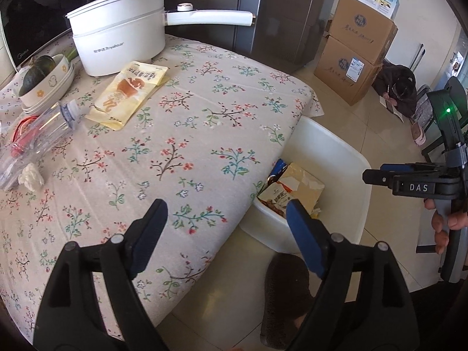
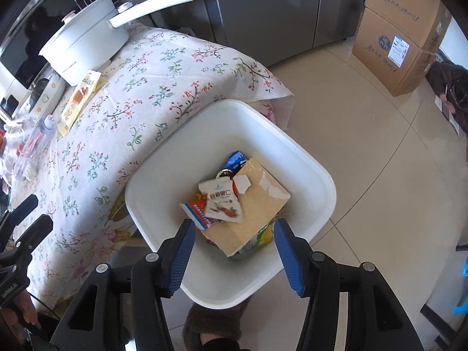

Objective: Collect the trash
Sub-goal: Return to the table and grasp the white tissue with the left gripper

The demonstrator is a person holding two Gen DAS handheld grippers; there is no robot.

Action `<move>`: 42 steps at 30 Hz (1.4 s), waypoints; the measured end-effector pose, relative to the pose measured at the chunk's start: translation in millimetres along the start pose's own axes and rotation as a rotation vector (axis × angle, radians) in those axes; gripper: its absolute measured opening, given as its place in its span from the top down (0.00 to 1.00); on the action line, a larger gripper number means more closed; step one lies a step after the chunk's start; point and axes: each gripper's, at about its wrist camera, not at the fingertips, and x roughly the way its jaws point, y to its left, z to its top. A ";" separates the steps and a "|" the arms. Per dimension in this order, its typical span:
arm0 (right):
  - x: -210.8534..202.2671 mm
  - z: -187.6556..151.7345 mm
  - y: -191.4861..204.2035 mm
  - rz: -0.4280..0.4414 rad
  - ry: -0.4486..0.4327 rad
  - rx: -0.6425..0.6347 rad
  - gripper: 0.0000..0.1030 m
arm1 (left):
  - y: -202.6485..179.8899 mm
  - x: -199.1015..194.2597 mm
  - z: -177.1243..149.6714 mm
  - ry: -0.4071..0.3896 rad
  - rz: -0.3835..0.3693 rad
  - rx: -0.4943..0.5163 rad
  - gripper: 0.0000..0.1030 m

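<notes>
Several wrappers and a torn cardboard piece (image 2: 254,204) already lie in the white bin (image 2: 307,161) beside the table (image 1: 204,111), where a yellow packet (image 1: 128,93), plastic bottle (image 1: 44,128) and crumpled tissue (image 1: 30,175) remain, with the right gripper (image 2: 234,234) over the bin and the left gripper (image 1: 226,213) at the table edge both spread and empty.

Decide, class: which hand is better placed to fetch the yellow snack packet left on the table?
Left, probably. The left gripper is open and empty over the tablecloth, facing the yellow snack packet. The right gripper hangs open above the white bin, off the table.
</notes>
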 end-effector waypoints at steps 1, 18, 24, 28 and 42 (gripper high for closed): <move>-1.1 1.1 2.6 0.001 -0.002 -0.001 0.42 | 3.9 -1.8 -1.1 -0.001 0.007 -0.001 0.19; -9.4 32.6 94.7 0.027 -0.066 -0.130 0.26 | 132.2 -35.2 -10.5 0.026 0.226 -0.077 0.12; -1.2 41.4 129.4 0.026 -0.065 -0.171 0.25 | 194.6 -34.9 -12.9 0.007 0.276 -0.160 0.11; 3.9 48.4 148.2 0.042 -0.061 -0.170 0.25 | 230.0 -20.5 -17.7 -0.026 0.270 -0.186 0.11; 29.1 66.1 202.6 0.027 -0.033 -0.228 0.24 | 260.8 25.9 -9.0 -0.030 0.172 -0.314 0.39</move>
